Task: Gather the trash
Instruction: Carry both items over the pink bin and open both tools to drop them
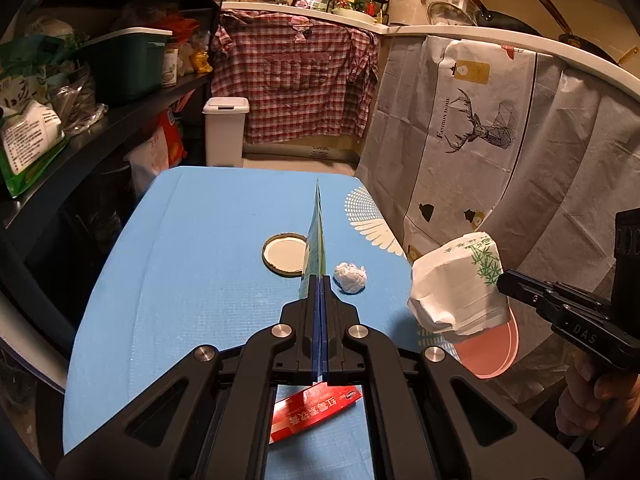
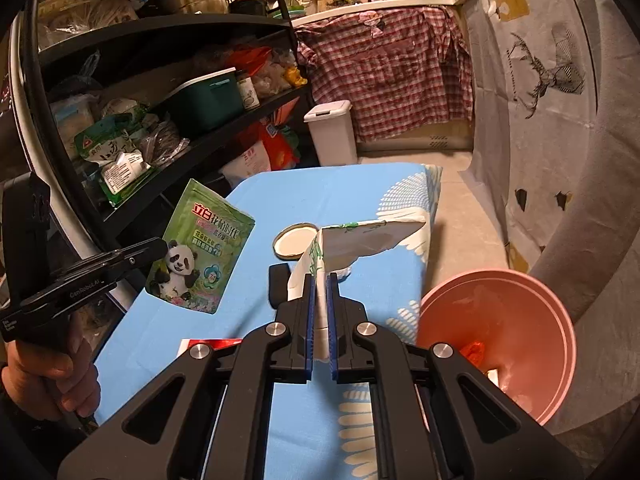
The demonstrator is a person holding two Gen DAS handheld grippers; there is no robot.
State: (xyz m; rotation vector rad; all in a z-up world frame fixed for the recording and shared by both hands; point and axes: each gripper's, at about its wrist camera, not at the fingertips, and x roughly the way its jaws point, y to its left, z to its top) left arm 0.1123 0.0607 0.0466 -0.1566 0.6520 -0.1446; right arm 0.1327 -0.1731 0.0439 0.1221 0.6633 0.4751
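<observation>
left gripper (image 1: 319,280) clamps the green pouch (image 2: 200,252) edge-on. right gripper (image 2: 320,280) clamps the white paper pack (image 1: 460,280), pink basin (image 2: 500,332) to its right.

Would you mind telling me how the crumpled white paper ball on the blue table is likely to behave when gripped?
The crumpled paper ball looks light and would probably squash between the pads. Being roundish, it may roll if nudged.

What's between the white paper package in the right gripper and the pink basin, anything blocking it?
Nothing visible. The white paper package is clamped in the right gripper above the blue table, and the pink basin sits open just off the table's right edge with clear air between them.
</observation>
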